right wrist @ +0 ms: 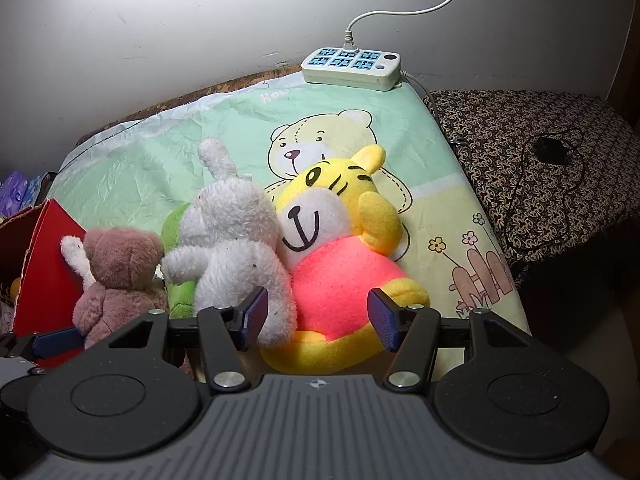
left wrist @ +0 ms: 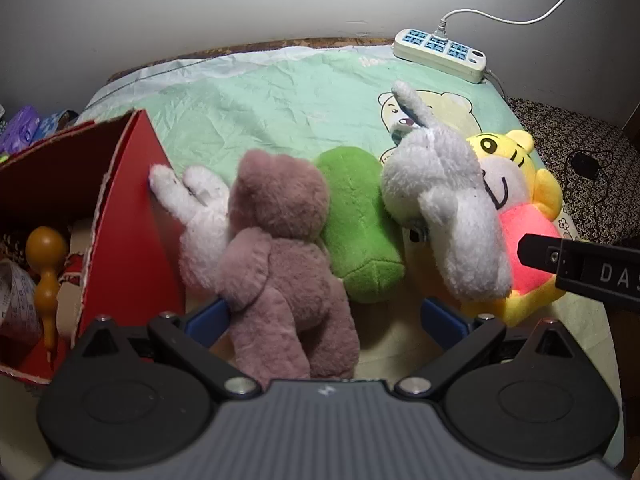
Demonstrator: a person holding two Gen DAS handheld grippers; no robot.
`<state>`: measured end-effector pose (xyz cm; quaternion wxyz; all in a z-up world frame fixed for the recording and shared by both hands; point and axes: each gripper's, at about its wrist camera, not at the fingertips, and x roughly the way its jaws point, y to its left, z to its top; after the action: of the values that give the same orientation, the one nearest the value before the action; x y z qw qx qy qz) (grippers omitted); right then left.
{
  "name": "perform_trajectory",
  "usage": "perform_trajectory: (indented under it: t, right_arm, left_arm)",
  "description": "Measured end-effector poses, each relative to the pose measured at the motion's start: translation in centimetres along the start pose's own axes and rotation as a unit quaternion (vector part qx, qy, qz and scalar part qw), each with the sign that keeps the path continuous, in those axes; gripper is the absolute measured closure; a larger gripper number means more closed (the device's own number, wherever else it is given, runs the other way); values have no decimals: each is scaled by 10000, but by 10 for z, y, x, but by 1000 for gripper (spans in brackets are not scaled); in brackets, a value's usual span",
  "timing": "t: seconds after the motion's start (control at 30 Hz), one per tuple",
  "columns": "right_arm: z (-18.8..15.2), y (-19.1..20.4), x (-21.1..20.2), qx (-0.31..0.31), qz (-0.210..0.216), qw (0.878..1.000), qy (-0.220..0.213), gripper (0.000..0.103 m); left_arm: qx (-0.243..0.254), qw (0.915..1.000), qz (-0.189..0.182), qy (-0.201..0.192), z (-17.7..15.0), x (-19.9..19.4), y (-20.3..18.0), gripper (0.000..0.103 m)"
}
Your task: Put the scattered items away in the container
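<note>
Straddling the brown bear (left wrist: 276, 256) beside the box wall (left wrist: 132, 216), left tongs (left wrist: 326, 322) spread, right tongs (right wrist: 320, 322) too

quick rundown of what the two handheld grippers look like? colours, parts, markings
Same build on both. Left gripper and right gripper: ribbed grey housing with a small logo, black linkage arms on silver pivot bolts, two round black discs, blue ribbed finger pads. The finger seen side-on from the left wrist carries white letters "DAS". No cables or sleeves visible.

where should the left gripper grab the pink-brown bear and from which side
Grip the pink-brown bear across its torso, coming down from behind. Its back faces the left gripper, whose open jaws already straddle its lower body. The head is wider, and the white rabbit and green plush crowd its sides higher up.
</note>
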<state>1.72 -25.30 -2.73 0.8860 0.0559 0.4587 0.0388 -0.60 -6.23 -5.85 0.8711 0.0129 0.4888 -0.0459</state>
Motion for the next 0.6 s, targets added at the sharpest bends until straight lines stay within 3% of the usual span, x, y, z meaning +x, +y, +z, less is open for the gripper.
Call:
perform_trajectory:
  t: [0.37,0.43,0.6]
  right_arm:
    - [-10,-20,3,142,186,9997,39,46]
    - [-8,-26,2,184,285,9994,25,52]
    - [5,-40,-2,226,541,9982,-90,52]
  left_arm:
    - [420,9984,-263,-277,-6,-12,-13,7]
    - [624,9967,-366,-373,-3,-16,-15,9]
    - [881,9911,-861,-501,9,-20,-22,11]
